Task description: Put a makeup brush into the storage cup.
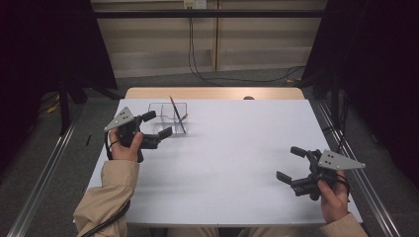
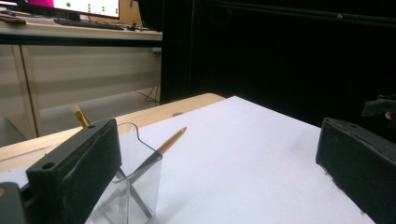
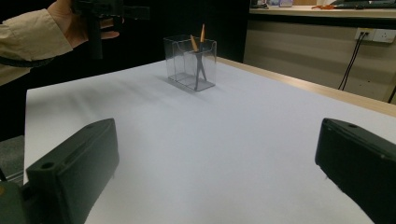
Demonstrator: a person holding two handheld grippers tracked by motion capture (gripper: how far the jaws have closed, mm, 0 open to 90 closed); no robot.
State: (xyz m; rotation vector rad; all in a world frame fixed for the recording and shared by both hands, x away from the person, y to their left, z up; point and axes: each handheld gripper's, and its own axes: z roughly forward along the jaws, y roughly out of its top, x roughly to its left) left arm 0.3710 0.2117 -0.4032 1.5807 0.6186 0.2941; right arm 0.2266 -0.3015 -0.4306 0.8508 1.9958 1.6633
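Soft, even light falls from above onto the white table [image 1: 232, 163], the brightest surface in all 3 views, while the surroundings sink into near-black. Shadows are faint and diffuse. The high view is slightly grainy and soft. In both gripper views the near black jaws are blurred, and the clear holder [image 3: 190, 62] catches pale reflections.
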